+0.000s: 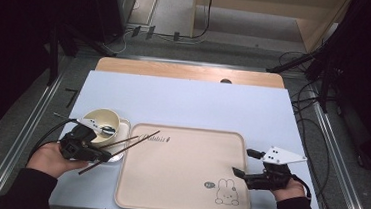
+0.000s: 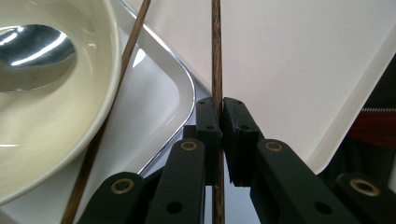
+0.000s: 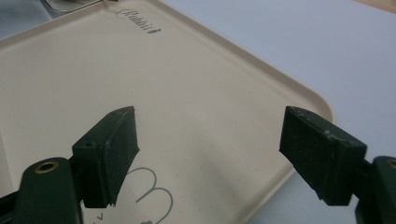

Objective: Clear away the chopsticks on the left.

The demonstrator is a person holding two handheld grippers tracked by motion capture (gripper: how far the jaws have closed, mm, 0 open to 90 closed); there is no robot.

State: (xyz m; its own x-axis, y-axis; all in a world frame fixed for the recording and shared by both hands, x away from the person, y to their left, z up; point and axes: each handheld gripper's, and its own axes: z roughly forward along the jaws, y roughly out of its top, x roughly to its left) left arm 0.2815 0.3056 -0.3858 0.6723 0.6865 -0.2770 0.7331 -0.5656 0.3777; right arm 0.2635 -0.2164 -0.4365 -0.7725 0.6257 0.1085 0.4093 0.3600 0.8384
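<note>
One chopstick sat pinched upright between the jaws of your left hand-held gripper, its tip over the beige tray. The second chopstick lay beside it, perhaps touching the bowl. Your right hand-held gripper hung spread over the tray's corner.

On the table: a large tray at the near middle, a small tray just beside its left edge. On the small tray, a bowl holding a spoon. Near the bowl, the left hand-held gripper, clamped on one chopstick slanting over the large tray's far left corner; a second chopstick alongside. At the large tray's right edge, the right hand-held gripper, jaws spread over the tray.
</note>
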